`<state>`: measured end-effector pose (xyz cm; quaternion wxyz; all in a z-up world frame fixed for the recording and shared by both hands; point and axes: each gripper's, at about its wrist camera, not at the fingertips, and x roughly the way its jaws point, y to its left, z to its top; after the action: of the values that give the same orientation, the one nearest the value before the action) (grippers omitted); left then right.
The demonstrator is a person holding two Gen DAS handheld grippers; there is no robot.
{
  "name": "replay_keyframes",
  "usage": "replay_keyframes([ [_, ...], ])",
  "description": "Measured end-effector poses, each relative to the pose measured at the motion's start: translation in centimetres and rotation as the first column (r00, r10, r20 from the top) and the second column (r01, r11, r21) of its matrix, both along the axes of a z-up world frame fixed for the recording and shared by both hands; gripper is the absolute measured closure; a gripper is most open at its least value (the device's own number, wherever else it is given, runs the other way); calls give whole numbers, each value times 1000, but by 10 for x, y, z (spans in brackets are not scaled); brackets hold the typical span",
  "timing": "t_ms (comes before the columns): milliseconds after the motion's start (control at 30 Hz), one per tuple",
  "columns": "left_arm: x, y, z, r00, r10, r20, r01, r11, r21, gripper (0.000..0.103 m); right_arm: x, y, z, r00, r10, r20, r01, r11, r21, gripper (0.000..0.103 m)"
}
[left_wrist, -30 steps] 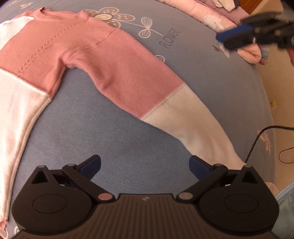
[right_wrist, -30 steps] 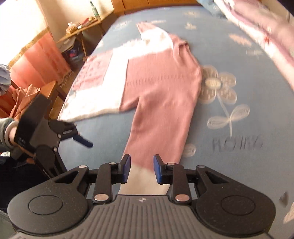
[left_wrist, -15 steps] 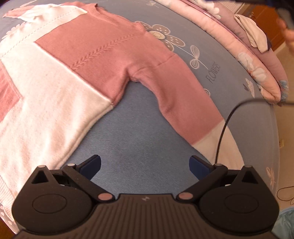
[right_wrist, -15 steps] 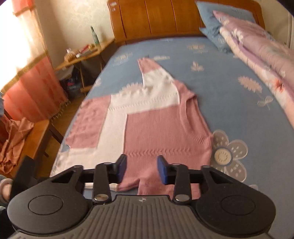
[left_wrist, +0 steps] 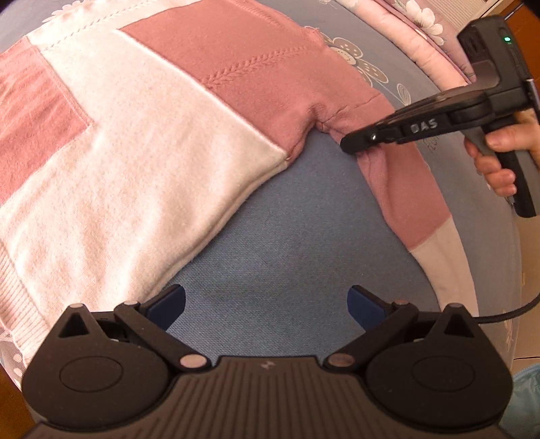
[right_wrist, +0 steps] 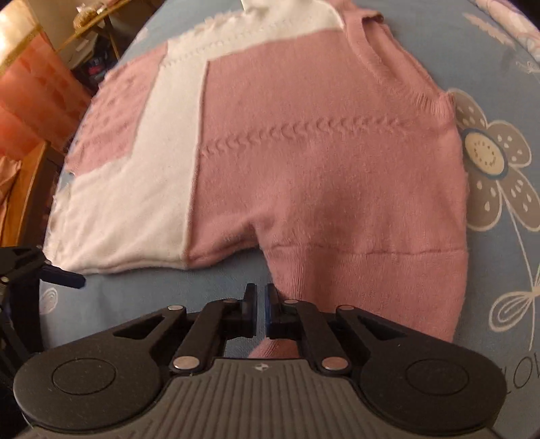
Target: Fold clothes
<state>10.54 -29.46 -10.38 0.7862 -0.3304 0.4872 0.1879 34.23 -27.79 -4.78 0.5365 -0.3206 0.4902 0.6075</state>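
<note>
Right wrist: right gripper closed at sweater sleeve edge

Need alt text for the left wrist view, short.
A pink and white sweater lies flat on a blue bedsheet. The right gripper, jaws shut, pinches its pink sleeve near the armpit; the left gripper hovers open above bare sheet.

A blue bedspread printed with grey-and-cream flowers covers the bed; a pink floral quilt lies along its far edge, an orange curtain (sunlit) beyond another.
</note>
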Motion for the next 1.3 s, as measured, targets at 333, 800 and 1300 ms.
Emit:
replay_keyframes([
  [333,1,-3,-1,1000,15,2,-15,1000,20,2,10,8,-14,994,-108,33,108,994,13,95],
  [800,-6,-5,-10,1000,20,-9,-20,1000,-8,2,159,-20,-31,818,-531,-219,556,828,69,56],
  [1300,-8,5,-10,999,32,-21,-33,999,-22,2,148,-1,-27,882,-457,-113,470,870,147,94],
])
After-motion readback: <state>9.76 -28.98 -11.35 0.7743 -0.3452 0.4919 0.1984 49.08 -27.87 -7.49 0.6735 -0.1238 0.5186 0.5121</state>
